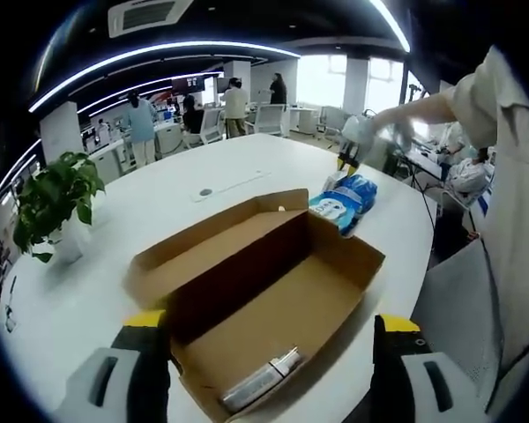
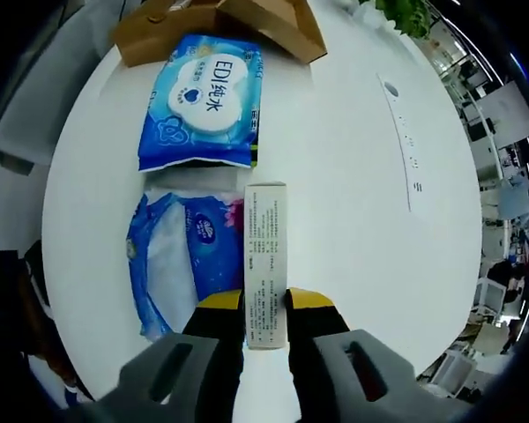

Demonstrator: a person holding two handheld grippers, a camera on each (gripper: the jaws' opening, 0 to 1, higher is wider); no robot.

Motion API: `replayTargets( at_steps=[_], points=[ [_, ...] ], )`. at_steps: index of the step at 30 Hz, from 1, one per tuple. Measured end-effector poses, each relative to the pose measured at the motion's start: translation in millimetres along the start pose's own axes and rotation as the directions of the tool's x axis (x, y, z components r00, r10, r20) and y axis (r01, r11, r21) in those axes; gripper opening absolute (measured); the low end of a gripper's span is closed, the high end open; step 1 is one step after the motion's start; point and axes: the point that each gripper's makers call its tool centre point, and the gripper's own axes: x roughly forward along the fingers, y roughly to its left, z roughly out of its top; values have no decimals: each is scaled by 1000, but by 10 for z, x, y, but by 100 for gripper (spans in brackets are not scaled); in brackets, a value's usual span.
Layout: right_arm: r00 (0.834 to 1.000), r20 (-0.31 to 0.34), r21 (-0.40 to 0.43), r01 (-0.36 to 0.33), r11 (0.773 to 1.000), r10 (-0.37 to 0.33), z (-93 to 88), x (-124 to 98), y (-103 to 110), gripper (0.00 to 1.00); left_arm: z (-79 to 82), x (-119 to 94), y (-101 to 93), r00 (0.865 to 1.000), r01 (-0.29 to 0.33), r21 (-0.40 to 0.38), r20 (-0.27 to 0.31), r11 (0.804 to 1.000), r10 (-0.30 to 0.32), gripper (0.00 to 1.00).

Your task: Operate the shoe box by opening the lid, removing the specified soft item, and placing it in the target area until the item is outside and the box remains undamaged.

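The right hand-held gripper (image 2: 265, 317) clamps a slim white carton (image 2: 266, 264), its long axis running straight ahead, above the table (image 2: 353, 194) beside two blue tissue packs (image 2: 201, 101). The left hand-held gripper (image 1: 269, 352) stands open before the opened shoe box (image 1: 264, 291).

Each tool (image 1: 269, 352) (image 2: 264, 308) has grey jaws tipped yellow over black; the person (image 1: 502, 176) wears pale clothing.

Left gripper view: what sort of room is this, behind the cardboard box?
Most likely an open-plan office. People stand among desks and office chairs at the back, long strip lights run across the ceiling, and a potted plant sits on the big white table.
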Motion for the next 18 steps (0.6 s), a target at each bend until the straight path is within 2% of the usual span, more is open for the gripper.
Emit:
replayTargets(
  at_steps=[12,18],
  points=[
    [1000,-1,11,14,1000,-14,53,25,-94,16,-43,-7,11,1000,-1,-9,-1,1000,1,97],
    [999,16,25,48,999,-49,101,-8,-154,17,-68,-21,8,1000,4,-10,-11,1000,-4,94]
  ],
)
